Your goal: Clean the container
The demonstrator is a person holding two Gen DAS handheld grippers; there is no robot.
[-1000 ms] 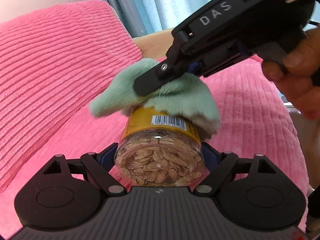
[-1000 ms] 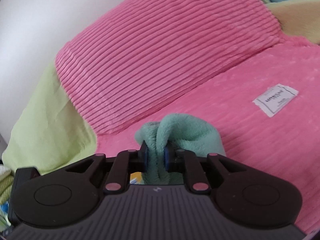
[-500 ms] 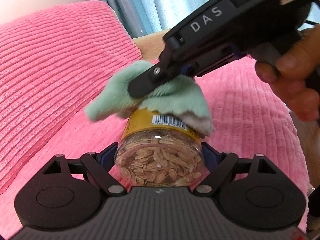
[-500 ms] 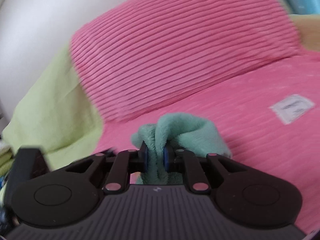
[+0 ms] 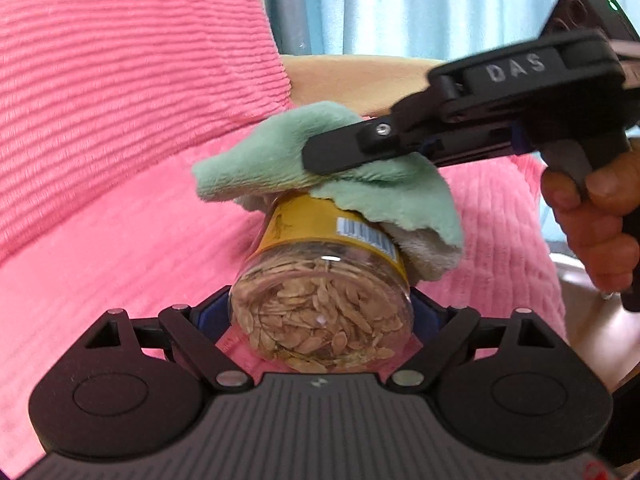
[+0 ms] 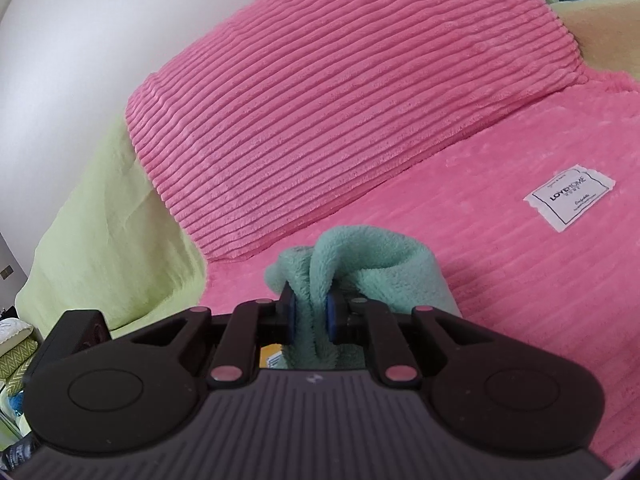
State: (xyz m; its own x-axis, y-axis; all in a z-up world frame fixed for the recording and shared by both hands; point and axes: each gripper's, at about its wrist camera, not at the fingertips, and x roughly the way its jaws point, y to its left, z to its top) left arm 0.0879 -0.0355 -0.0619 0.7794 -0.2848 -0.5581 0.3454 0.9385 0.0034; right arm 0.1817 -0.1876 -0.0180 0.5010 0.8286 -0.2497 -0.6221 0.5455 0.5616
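Note:
My left gripper (image 5: pixel 320 312) is shut on a clear plastic jar (image 5: pixel 320 316) full of pale seeds, with a yellow label and barcode, held on its side with its base toward the camera. My right gripper (image 5: pixel 316 156) comes in from the upper right and is shut on a green fleece cloth (image 5: pixel 296 152) that drapes over the jar's far end. In the right wrist view the gripper (image 6: pixel 310 312) pinches the cloth (image 6: pixel 372 264) between its blue pads, and a sliver of the yellow label (image 6: pixel 272 358) shows below.
A pink ribbed cushion (image 5: pixel 120 60) leans at the back left on a pink ribbed blanket (image 5: pixel 100 272). A white fabric tag (image 6: pixel 568 196) lies on the blanket (image 6: pixel 520 280). A light green cover (image 6: pixel 100 220) and blue curtains (image 5: pixel 380 4) lie behind.
My right gripper has swung the cloth across the jar's far end, first left, then back right. The jar has tilted slightly in my left gripper.

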